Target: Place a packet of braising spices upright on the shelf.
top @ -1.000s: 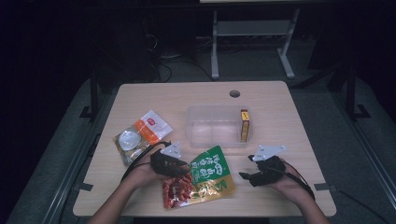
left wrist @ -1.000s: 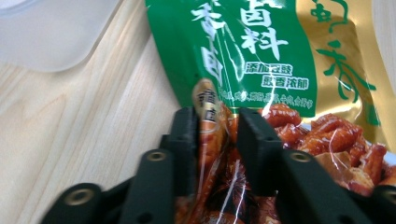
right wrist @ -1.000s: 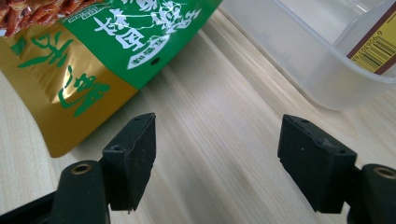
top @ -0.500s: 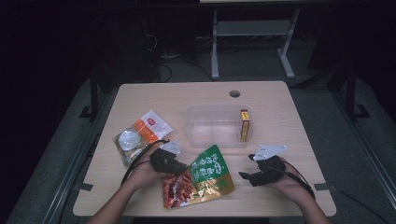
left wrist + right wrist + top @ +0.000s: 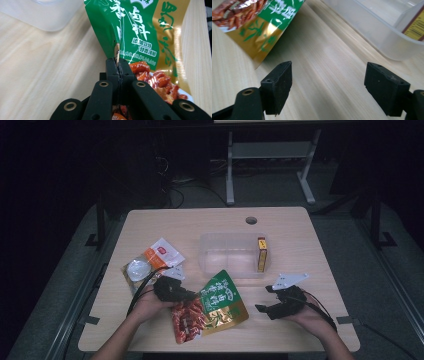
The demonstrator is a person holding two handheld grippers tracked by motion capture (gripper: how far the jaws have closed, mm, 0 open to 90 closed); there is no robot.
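Near the desk's left edge lie a white-and-orange sachet and a clear pouch with a round white lid, apart from the work. Just right of them, toward the front edge, the left hand-held gripper has just closed and now pinches the left edge of the green snack bag. In the left gripper view its jaws are pressed together on the bag's thin side seam, with the red-printed lower part of the pack beside them. The bag lies at the front middle of the desk, tilted, just in front of the clear plastic box, which holds a small yellow packet upright at its right end. Farther right, near the front right corner, the right hand-held gripper sits with its jaws spread wide and nothing between them, having just opened a little further, the bag's gold corner near its left jaw.

The step in hand looks like lifting the bag toward the box. The hold is only on a seam, so a slow, level lift seems wise. The right gripper could take the opposite edge to stop the bag swinging or slipping.
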